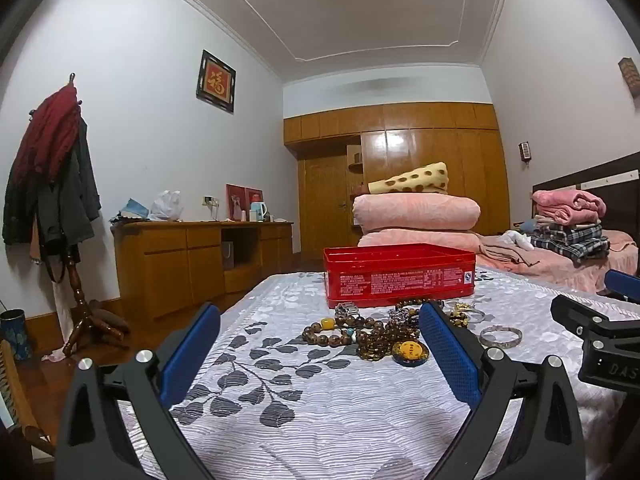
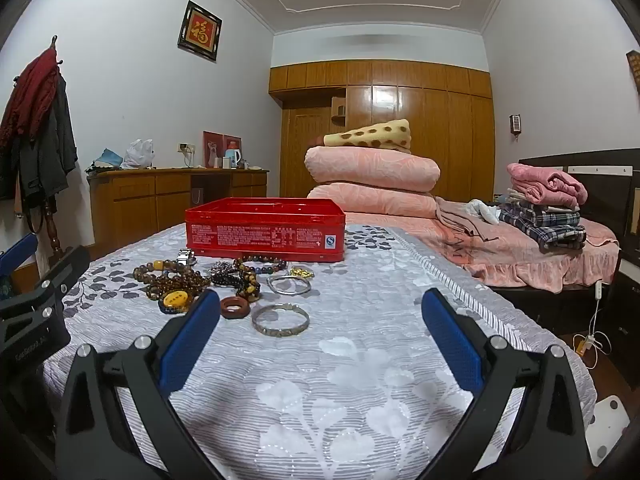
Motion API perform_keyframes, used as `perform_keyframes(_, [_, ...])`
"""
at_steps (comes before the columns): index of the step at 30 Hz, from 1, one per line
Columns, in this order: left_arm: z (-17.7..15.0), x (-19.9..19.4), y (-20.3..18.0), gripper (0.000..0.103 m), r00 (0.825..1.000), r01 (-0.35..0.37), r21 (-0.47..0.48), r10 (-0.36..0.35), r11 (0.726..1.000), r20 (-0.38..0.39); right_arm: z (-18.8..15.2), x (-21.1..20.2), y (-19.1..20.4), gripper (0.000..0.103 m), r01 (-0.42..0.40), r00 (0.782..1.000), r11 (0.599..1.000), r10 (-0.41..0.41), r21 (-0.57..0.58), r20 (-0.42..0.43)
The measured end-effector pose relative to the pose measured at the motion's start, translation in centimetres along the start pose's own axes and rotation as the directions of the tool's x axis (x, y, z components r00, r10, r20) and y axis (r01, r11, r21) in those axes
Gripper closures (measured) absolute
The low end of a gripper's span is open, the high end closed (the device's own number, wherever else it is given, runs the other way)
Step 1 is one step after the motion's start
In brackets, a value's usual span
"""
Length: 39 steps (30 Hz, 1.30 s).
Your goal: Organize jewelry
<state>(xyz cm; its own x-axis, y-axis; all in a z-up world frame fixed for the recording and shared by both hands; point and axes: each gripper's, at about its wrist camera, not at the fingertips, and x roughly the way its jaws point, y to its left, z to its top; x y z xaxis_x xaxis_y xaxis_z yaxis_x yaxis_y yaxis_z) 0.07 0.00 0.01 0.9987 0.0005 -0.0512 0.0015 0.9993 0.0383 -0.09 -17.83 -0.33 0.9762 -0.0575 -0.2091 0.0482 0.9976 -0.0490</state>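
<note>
A heap of jewelry lies on the grey leaf-patterned bedspread (image 1: 280, 420) in front of an open red tin (image 1: 400, 276) (image 2: 266, 228). It holds brown bead bracelets (image 1: 340, 334) (image 2: 176, 280), a yellow pendant (image 1: 411, 350) (image 2: 176, 300), a brown ring (image 2: 235, 307) and two silver bangles (image 2: 280, 320) (image 2: 289, 285) (image 1: 501, 336). My left gripper (image 1: 320, 316) is open, level, short of the beads. My right gripper (image 2: 320, 304) is open over the spread, with the nearer bangle just beyond its left finger. Nothing sits between either pair of fingers.
Folded pink quilts (image 2: 372, 176) and stacked clothes (image 2: 544, 204) lie on the bed behind the tin. A wooden sideboard (image 1: 200, 256) and a coat rack (image 1: 56, 184) stand at left. Each gripper shows at the edge of the other's view.
</note>
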Motion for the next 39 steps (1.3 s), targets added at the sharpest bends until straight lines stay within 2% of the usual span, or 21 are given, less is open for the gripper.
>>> perform_keyframes(39, [-0.01, 0.06, 0.07, 0.006, 1.000, -0.003, 0.005, 0.003, 1.000, 0.007, -0.11, 0.26, -0.14, 0.005, -0.001, 1.000, 1.000, 0.001, 0.005, -0.005])
